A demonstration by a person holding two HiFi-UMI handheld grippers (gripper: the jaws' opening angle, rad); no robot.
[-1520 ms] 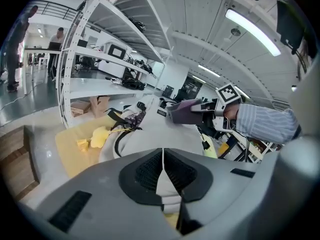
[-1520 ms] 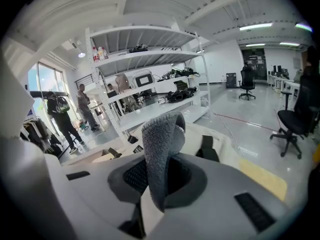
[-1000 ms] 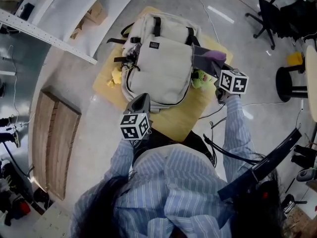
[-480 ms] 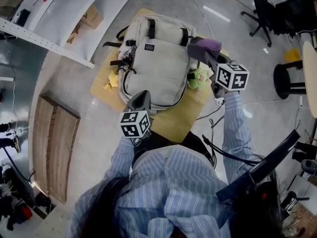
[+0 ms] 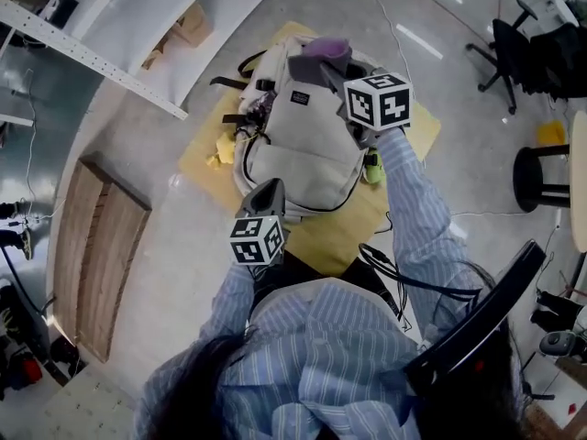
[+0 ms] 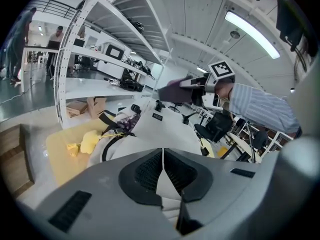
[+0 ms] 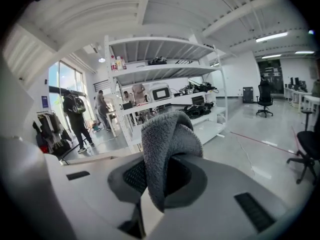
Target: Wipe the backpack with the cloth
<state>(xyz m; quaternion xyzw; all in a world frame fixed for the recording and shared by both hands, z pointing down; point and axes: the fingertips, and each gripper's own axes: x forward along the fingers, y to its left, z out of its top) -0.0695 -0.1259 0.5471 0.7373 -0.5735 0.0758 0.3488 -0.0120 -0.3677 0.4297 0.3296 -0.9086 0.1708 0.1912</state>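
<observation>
Cloth (image 7: pixel 167 144) is a grey wad bunched in the right gripper (image 7: pixel 162 176), jaws clamped on it, up over the far top end of the backpack (image 5: pixel 303 140); can't tell if it touches. Left gripper (image 6: pixel 162 171) is pinched on the pale fabric at the pack's near bottom edge. The pack lies flat on a yellow mat (image 5: pixel 339 232), with mat margin showing near and right. There's bare floor all round, a shelf rack (image 5: pixel 83 53) off left, and a stool (image 5: pixel 541 168) and office chair (image 5: pixel 518 49) well apart on the right.
</observation>
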